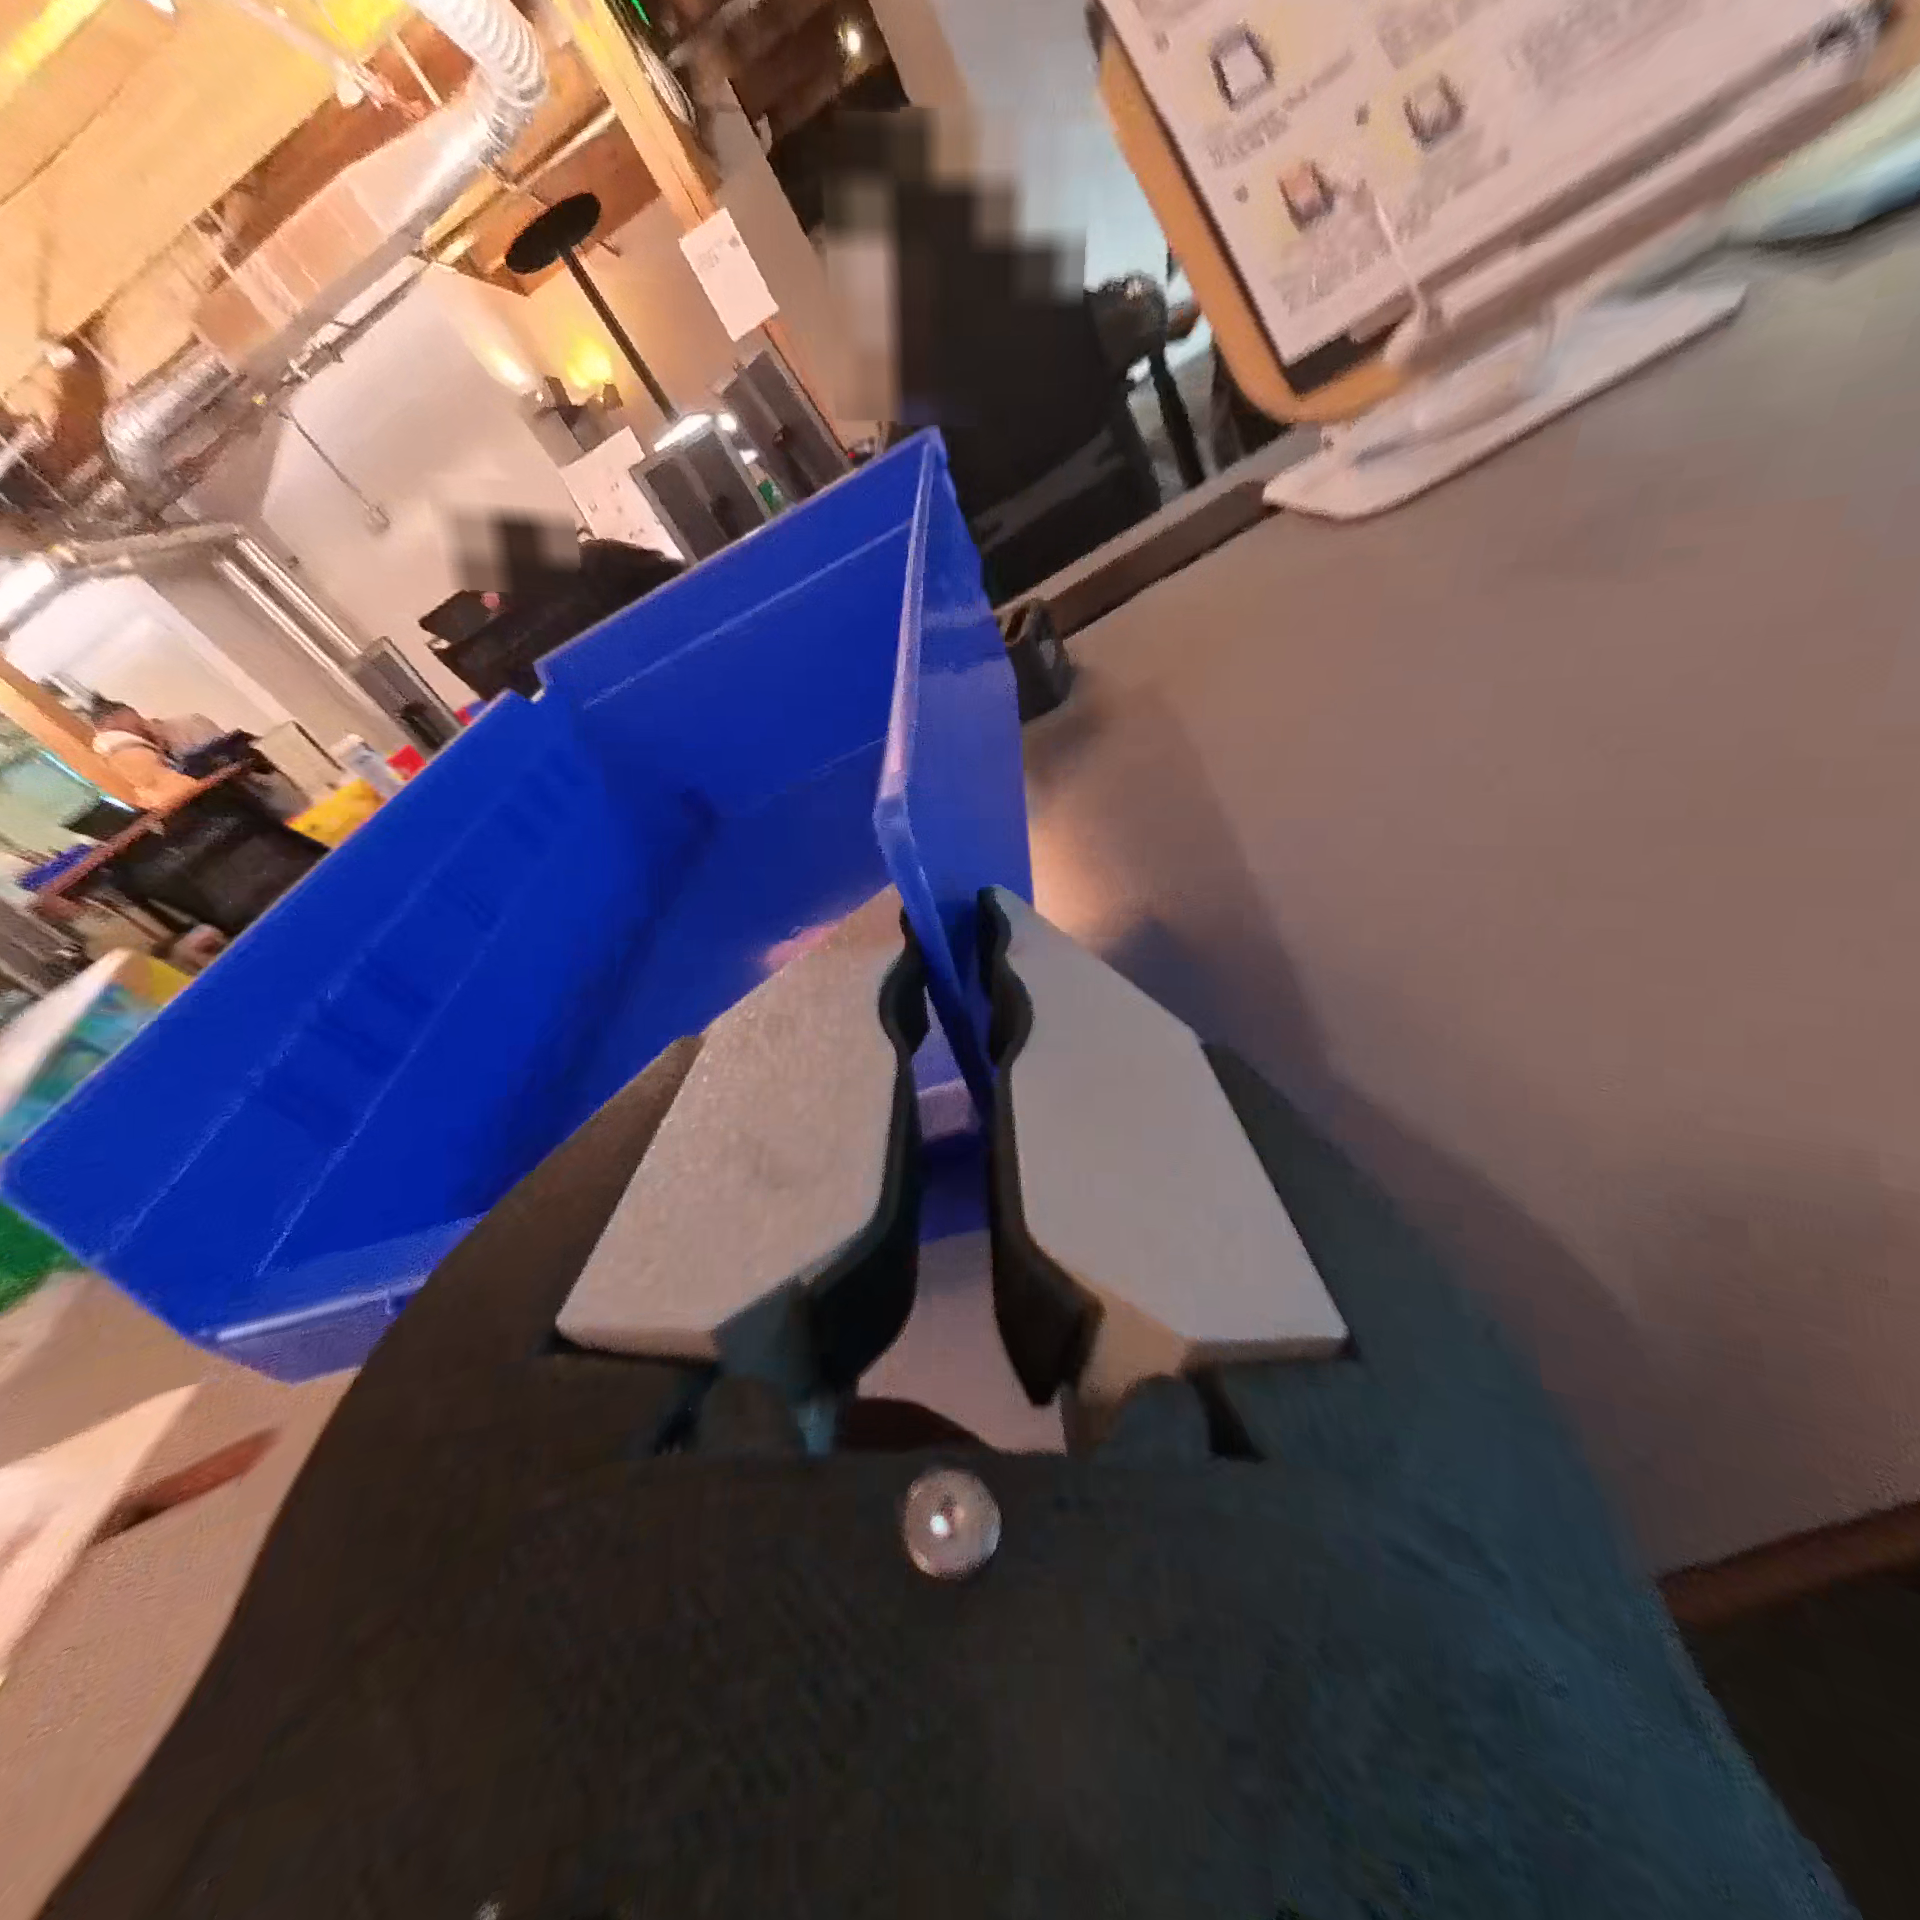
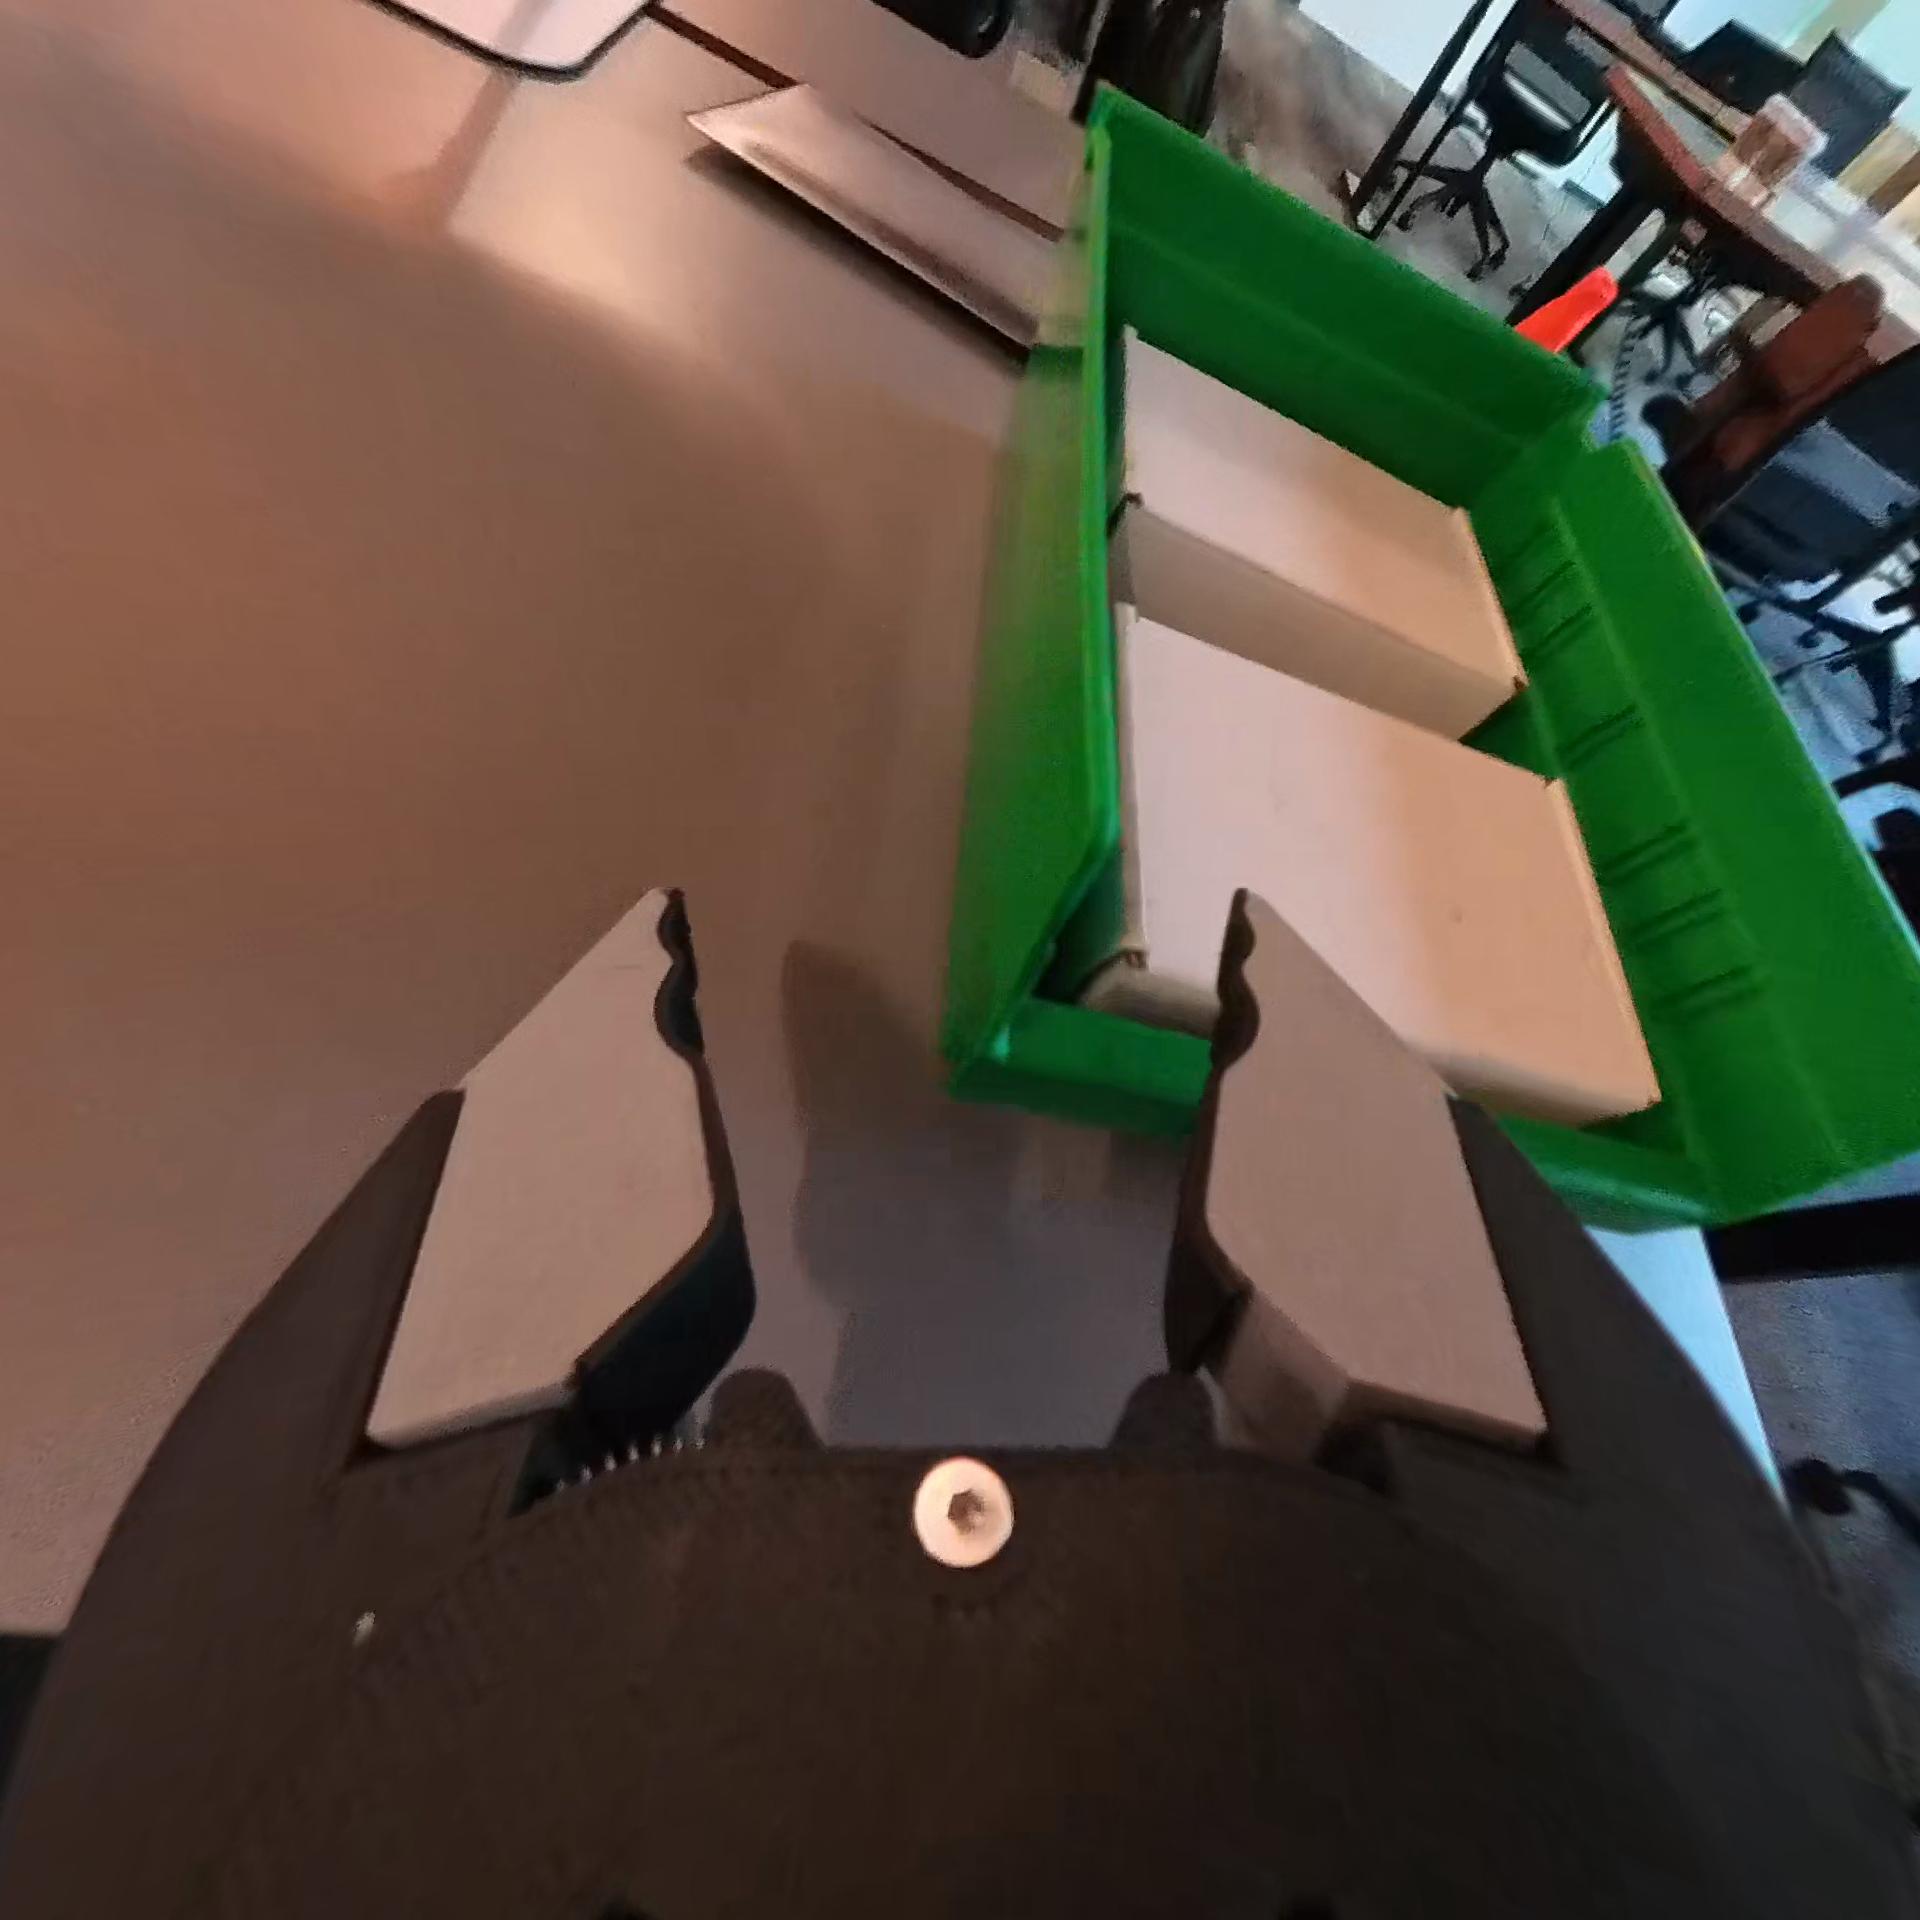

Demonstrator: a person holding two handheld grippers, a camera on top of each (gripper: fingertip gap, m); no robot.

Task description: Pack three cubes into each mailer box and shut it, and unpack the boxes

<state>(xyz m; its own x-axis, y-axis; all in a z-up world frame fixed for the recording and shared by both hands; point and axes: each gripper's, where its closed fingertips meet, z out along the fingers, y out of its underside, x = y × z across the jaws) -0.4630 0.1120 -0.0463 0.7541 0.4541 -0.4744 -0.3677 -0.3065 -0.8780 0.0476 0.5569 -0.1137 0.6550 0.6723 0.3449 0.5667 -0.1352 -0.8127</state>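
Note:
In the left wrist view my left gripper (image 1: 954, 971) is shut on the thin side wall of a blue plastic bin (image 1: 582, 883); both black pads press the wall's edge. The bin looks tilted, and no cubes show in the part of its inside that I see. In the right wrist view my right gripper (image 2: 956, 961) is open and holds nothing, above the table just left of the near corner of a green bin (image 2: 1049, 665). Two closed white mailer boxes lie in the green bin, one near (image 2: 1382, 862) and one farther back (image 2: 1309, 520).
The brown table (image 2: 436, 540) spreads to the left of the green bin. A flat dark sheet (image 2: 883, 187) lies on it behind the bin. A monitor on a white stand (image 1: 1455, 187) is at the table's far side. Chairs and desks stand beyond the table edge. The grippers' ends are close to 70 centimeters from one another.

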